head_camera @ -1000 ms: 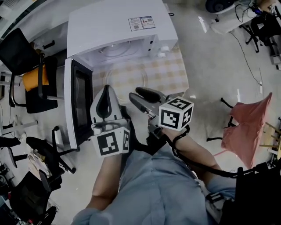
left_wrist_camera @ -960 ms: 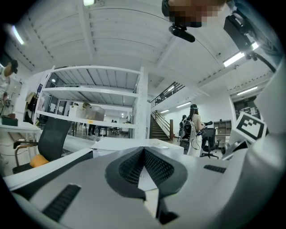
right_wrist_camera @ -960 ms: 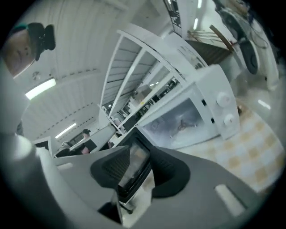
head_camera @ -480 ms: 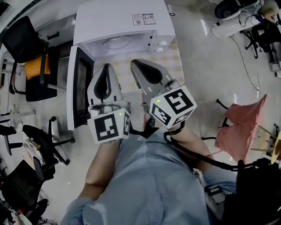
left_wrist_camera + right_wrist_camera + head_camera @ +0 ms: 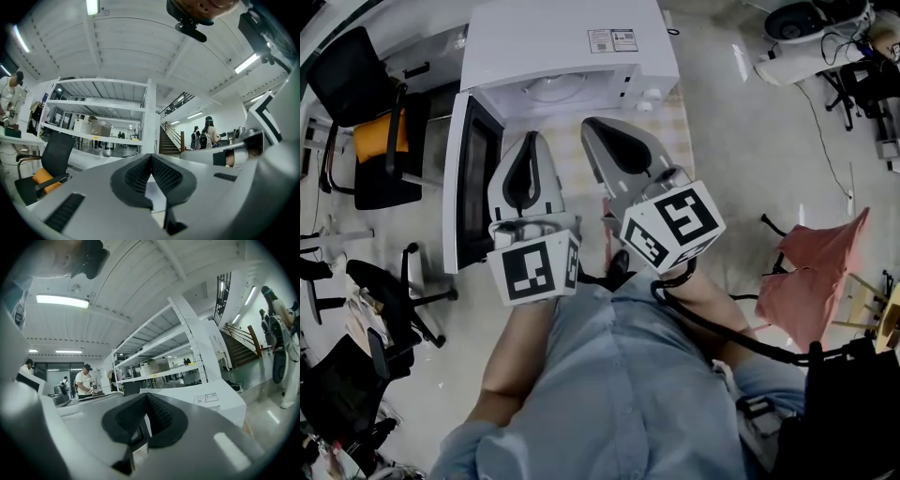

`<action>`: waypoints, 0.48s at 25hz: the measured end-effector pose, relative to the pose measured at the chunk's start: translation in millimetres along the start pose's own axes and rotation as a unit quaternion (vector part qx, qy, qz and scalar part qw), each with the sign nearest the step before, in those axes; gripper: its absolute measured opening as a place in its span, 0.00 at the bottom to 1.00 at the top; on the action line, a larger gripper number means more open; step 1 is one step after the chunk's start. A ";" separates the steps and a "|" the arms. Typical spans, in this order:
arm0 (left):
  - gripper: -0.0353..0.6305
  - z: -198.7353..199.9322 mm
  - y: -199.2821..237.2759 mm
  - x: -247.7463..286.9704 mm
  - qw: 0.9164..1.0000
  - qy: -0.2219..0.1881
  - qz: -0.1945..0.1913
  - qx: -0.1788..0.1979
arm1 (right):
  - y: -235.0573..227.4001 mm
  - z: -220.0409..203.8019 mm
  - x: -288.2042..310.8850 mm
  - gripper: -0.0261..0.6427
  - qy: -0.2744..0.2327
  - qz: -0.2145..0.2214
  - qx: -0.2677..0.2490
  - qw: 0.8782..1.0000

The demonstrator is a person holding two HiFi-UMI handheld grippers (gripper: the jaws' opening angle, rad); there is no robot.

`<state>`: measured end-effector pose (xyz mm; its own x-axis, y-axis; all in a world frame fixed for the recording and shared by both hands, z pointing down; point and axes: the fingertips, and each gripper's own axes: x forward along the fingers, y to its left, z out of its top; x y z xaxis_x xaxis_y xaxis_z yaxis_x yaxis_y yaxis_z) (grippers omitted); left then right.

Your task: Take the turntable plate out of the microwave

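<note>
White microwave (image 5: pixel 567 42) sits at the top of the frame with its door (image 5: pixel 473 187) swung wide to the left. A pale round shape (image 5: pixel 551 89) shows on its floor, and I can't tell whether that's the turntable plate or a bare recess. Just in front hover the left gripper (image 5: pixel 530 139) and right gripper (image 5: pixel 592 124), both pinched shut on nothing; that fits a reach going in or hands just out, so hold them level and clear of the door.

Probably workshop hall, steel shelving (image 5: pixel 93 104), office chairs (image 5: pixel 342 84)

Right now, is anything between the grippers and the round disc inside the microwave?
Nothing visible. The microwave door hangs open at the left, the disc lies bare inside, and the left gripper and right gripper, both shut and empty, hover before the opening.
</note>
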<state>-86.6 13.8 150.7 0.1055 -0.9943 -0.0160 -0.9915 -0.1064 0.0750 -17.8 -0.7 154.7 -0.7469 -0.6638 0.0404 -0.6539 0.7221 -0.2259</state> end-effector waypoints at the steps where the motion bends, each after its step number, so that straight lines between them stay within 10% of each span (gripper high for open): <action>1: 0.06 0.3 0.4 0.4 1.000 -0.001 0.000 0.000 | 0.6 0.4 0.5 0.04 -0.001 0.002 -0.001 1.000; 12: 0.06 -3.7 2.3 5.6 1.000 0.005 0.000 -0.004 | -4.2 -1.0 3.5 0.04 -0.001 -0.002 0.008 1.000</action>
<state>-88.0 7.9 154.5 0.1058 -0.9944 -0.0060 -0.9908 -0.1059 0.0837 -17.9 -5.9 156.8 -0.7440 -0.6670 0.0386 -0.6548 0.7165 -0.2406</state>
